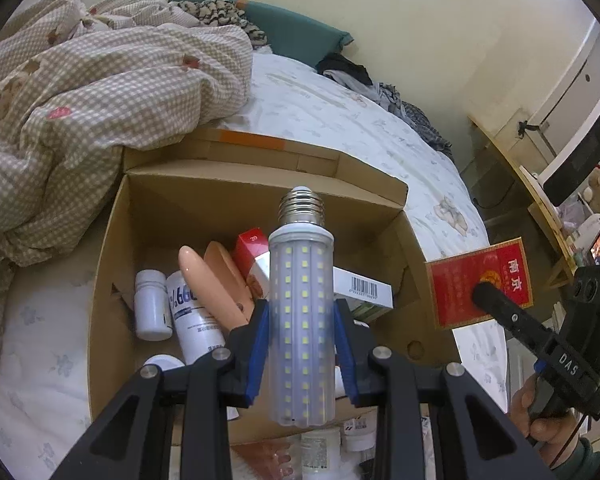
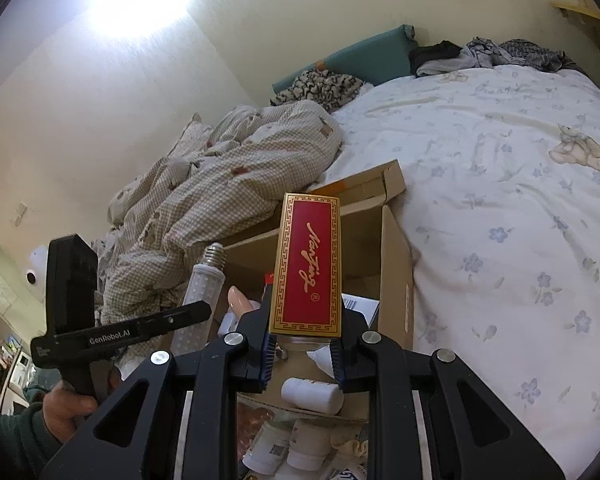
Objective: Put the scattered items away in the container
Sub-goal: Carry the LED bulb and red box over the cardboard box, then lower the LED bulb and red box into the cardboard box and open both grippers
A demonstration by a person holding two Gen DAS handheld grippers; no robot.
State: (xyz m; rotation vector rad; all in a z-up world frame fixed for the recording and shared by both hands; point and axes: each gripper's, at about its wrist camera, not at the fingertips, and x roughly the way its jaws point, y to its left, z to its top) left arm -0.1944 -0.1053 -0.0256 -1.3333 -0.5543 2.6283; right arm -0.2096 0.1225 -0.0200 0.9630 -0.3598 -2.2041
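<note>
The left claw (image 1: 302,344) is closed on an LED corn bulb (image 1: 300,320), its blue-padded fingers (image 1: 260,344) pressing the bulb's ribbed sides. The bulb stands upright with its screw base on top, held over the open cardboard box (image 1: 112,240) that sits on the bed (image 1: 340,112).

The right claw (image 2: 305,346) grips a red and gold cigarette pack (image 2: 307,268) by its lower end. The pack stands upright, lettered "NanJing", above the near right part of the same box (image 2: 396,264). In the left wrist view this pack (image 1: 480,284) shows just beyond the box's right wall.

Inside the box lie 2 white bottles (image 1: 152,304), a peach-coloured plastic piece (image 1: 212,284), a small red and white carton (image 1: 252,256) and a white carton with a barcode (image 1: 364,288). More small white bottles (image 2: 312,394) lie at the near edge, below the claws.

A checked quilt (image 1: 100,100) is bunched against the box's left and far sides. A hand (image 2: 66,408) holds the left claw's handle.
</note>
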